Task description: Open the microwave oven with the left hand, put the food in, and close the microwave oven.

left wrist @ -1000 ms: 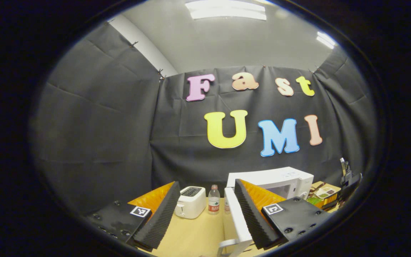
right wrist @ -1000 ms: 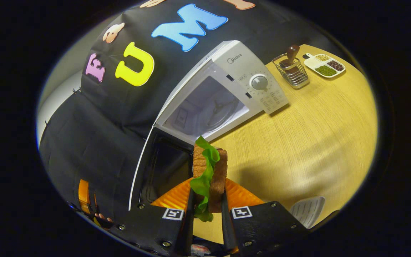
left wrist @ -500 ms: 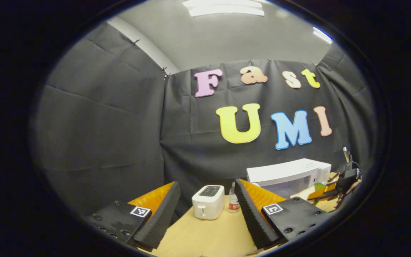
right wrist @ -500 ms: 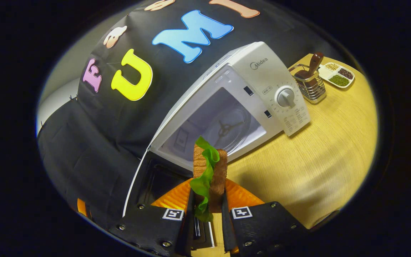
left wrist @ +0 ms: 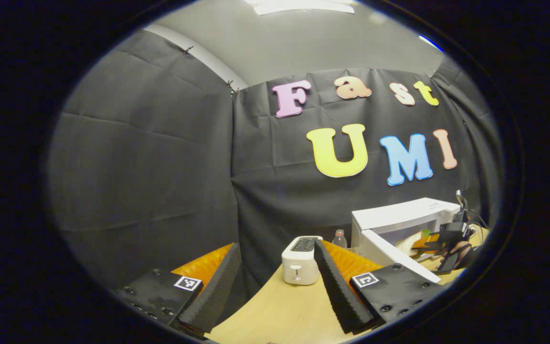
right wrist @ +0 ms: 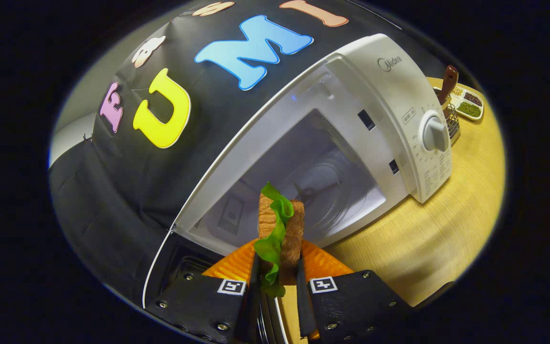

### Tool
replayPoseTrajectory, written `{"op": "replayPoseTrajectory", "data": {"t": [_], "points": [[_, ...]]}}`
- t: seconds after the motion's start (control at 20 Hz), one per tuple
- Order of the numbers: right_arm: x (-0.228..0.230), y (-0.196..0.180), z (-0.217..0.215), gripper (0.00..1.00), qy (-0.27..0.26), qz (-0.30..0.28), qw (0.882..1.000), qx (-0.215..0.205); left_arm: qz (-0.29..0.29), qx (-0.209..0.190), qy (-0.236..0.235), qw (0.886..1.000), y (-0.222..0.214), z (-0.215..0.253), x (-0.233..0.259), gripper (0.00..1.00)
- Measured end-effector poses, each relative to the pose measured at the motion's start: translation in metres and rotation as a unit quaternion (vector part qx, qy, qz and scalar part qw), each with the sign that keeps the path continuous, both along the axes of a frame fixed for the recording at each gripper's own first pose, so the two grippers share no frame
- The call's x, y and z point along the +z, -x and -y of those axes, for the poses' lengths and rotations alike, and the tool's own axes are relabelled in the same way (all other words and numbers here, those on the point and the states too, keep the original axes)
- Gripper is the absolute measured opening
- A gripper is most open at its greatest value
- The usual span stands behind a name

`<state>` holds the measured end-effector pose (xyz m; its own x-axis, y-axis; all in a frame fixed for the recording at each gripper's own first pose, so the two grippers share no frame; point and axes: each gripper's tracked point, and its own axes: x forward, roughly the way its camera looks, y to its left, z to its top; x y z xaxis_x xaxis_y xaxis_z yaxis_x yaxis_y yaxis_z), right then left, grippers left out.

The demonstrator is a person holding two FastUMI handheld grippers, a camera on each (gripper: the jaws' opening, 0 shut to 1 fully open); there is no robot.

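Cloth-walled booth around a pale wooden tabletop.

Creased black cloth [left wrist: 151,157] hangs as the booth's walls, two panels meeting at a corner seam and pinned along their top edge. Above them is a plain grey-white ceiling [left wrist: 313,43] with a bright strip light [left wrist: 303,5] at its upper edge. Below, the light wood-grain tabletop [right wrist: 442,224] reaches toward the cloth wall.

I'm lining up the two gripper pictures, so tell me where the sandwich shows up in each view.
Left gripper view: the sandwich is a small green and tan speck far right, held by the right claw at the open microwave.
Right gripper view: the sandwich stands low at centre, clamped between the right claw's fingers, in front of the microwave cavity.
Shared landmark: the white microwave, door open.
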<state>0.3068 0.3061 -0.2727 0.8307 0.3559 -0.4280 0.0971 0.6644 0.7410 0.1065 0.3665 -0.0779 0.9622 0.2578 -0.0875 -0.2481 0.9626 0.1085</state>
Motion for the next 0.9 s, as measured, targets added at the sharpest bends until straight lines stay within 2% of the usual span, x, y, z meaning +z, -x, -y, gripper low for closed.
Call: {"op": "replayPoseTrajectory", "data": {"t": [0.15, 0.3, 0.35, 0.45, 0.65, 0.75, 0.8, 0.85, 0.9], "points": [[-0.012, -0.023, -0.005, 0.34, -0.007, 0.002, 1.0, -0.016, -0.012, 0.004, 0.011, 1.0, 0.0, -0.01, -0.008, 0.98], [-0.024, -0.045, -0.003, 0.34, -0.012, 0.0, 0.999, -0.036, -0.024, 0.011, 0.005, 1.0, 0.0, -0.02, -0.016, 1.0], [-0.029, -0.049, -0.001, 0.34, -0.01, -0.003, 0.999, -0.041, -0.027, 0.012, 0.004, 1.0, 0.001, -0.021, -0.014, 0.96], [-0.033, -0.056, 0.002, 0.34, -0.013, -0.003, 0.999, -0.049, -0.03, 0.01, 0.004, 0.999, 0.002, -0.022, -0.014, 1.0], [-0.046, -0.066, 0.01, 0.37, 0.005, -0.012, 0.997, -0.07, -0.037, 0.006, 0.008, 0.999, 0.003, -0.019, -0.021, 1.0], [-0.05, -0.064, 0.015, 0.42, 0.043, -0.011, 0.996, -0.078, -0.034, 0.002, 0.008, 0.999, -0.001, -0.015, -0.019, 1.0], [-0.051, -0.063, 0.023, 0.52, 0.072, -0.008, 0.994, -0.085, -0.032, -0.001, 0.007, 0.999, -0.002, -0.013, -0.019, 1.0], [-0.051, -0.063, 0.032, 0.56, 0.096, -0.006, 0.991, -0.09, -0.03, -0.003, 0.007, 1.0, -0.003, -0.012, -0.017, 1.0], [-0.051, -0.06, 0.037, 0.73, 0.114, -0.004, 0.989, -0.093, -0.028, -0.005, 0.009, 1.0, -0.001, -0.01, -0.02, 1.0]]}}
